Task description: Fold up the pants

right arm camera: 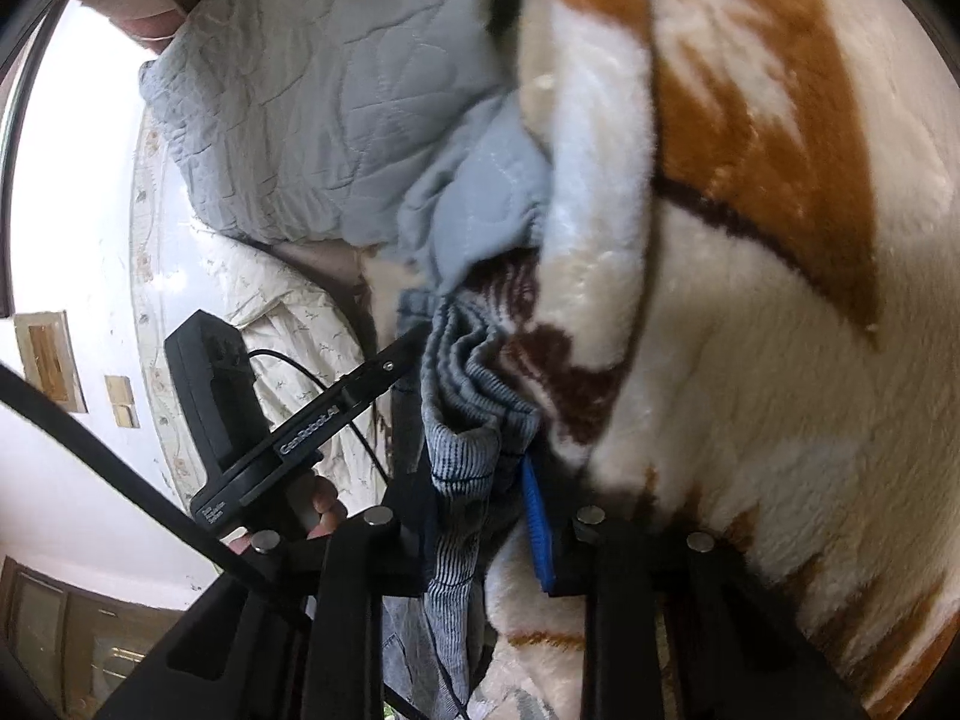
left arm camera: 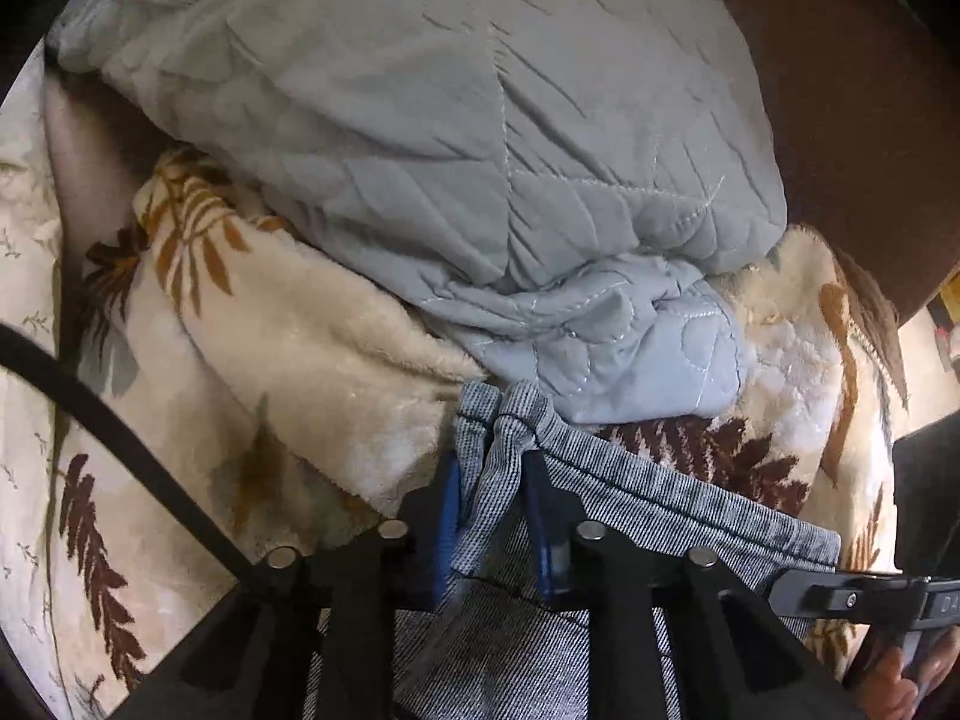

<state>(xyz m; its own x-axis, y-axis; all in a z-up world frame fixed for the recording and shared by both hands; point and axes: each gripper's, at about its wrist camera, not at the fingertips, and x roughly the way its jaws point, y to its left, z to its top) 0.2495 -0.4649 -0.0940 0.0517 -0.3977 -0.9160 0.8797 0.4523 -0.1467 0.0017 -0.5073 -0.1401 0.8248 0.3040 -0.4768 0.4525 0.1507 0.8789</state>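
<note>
The pants [left arm camera: 648, 510] are grey-blue ribbed fabric lying on a cream fleece blanket. In the left wrist view my left gripper [left arm camera: 492, 480] is shut on a bunched edge of the pants, with the cloth pinched between the blue pads [left arm camera: 447, 510]. In the right wrist view my right gripper [right arm camera: 480, 474] is shut on another bunched part of the pants [right arm camera: 468, 396], which hang down between the fingers. The left gripper [right arm camera: 414, 342] shows there too, just to the left, holding the same edge.
A cream fleece blanket with brown leaf print [left arm camera: 288, 360] [right arm camera: 750, 300] lies under the pants. A pale blue quilted blanket [left arm camera: 450, 150] [right arm camera: 336, 108] is heaped just beyond them. A brown headboard [left arm camera: 858, 90] stands at the far right.
</note>
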